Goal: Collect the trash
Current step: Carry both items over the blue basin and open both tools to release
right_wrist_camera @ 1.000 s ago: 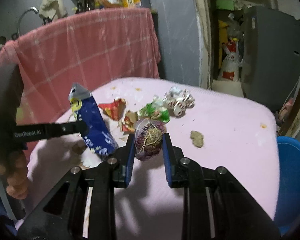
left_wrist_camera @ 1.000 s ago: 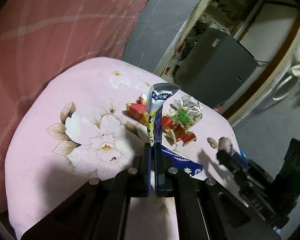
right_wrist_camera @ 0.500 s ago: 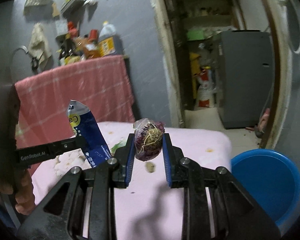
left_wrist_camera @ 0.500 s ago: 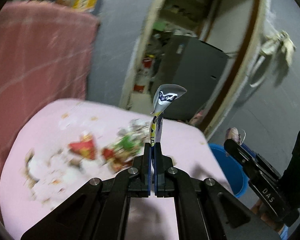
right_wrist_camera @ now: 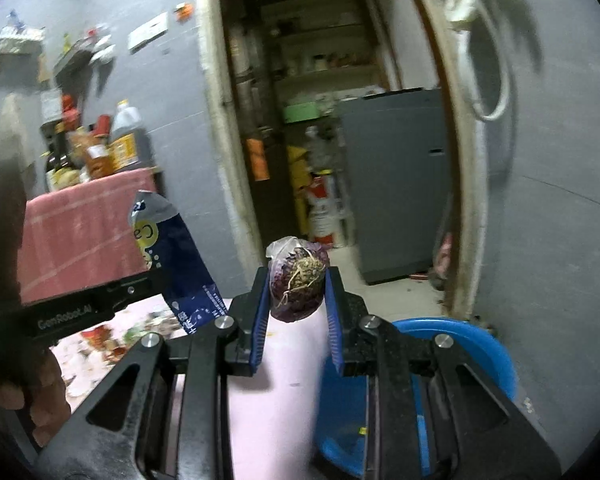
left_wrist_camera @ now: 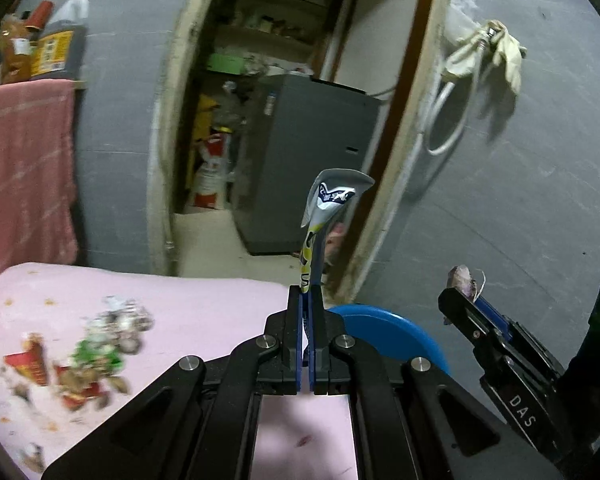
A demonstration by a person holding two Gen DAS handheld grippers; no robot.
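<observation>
My left gripper is shut on a flat blue, yellow and silver wrapper, held upright above the pink table edge; the wrapper also shows in the right wrist view. My right gripper is shut on a purple crumpled ball in clear plastic, raised over the table edge beside a blue bin. In the left wrist view the right gripper is at the right, above the blue bin. Several scraps of trash lie on the flowered pink cloth.
A doorway ahead opens onto a storeroom with a grey appliance. A pink-covered counter with bottles stands at the left. A hose and a rag hang on the grey wall at the right.
Both grippers have lifted off the table with their trash and swung right toward the blue bin. The views now face the doorway rather than the tabletop.
</observation>
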